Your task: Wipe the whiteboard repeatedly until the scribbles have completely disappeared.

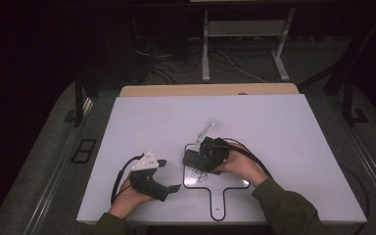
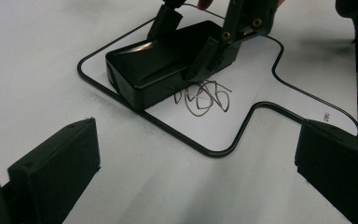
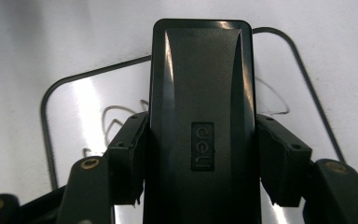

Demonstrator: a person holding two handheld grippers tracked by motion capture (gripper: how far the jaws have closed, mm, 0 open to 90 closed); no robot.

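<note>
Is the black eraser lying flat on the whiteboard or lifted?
Flat: the eraser rests on the whiteboard beside the scribble, right tongs clamping its sides.

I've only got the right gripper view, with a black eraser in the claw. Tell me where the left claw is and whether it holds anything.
Observer: The left claw stands open and empty over the bare table, to the left of the whiteboard.
Operator: Now describe the whole board.
Observer: It is small and black-rimmed, with a handle tab pointing toward the near table edge.
Operator: Report how the eraser sits.
Observer: The eraser lies flat on the board at its far left part, and the scribble shows beside its long side.
</note>
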